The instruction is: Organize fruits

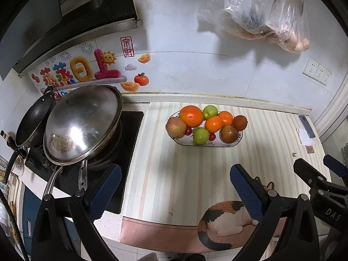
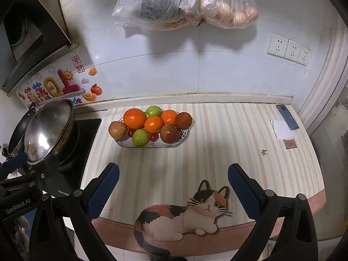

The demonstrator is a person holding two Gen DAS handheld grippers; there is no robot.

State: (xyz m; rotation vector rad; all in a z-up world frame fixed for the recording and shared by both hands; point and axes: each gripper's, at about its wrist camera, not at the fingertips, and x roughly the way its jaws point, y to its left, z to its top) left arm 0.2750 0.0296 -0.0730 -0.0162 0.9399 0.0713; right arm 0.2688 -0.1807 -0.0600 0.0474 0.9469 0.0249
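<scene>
Blue-padded jaws on both grippers are spread wide with nothing between them. The left gripper (image 1: 175, 192) and right gripper (image 2: 173, 192) both hang over the near part of the striped mat (image 2: 217, 130), well short of the fruit plate (image 2: 184, 133). The plate sits on the mat toward the back wall, piled up: three oranges (image 2: 134, 118), two green apples (image 2: 140, 137), three reddish-brown fruits (image 2: 170, 133), plus two small red cherry-looking ones (image 2: 153, 137) tucked in front. Left of the plate there's a stove with one lidded wok (image 1: 83, 122) and one black pan behind it. Right of the plate, well apart, lies a phone (image 2: 287, 117).
</scene>
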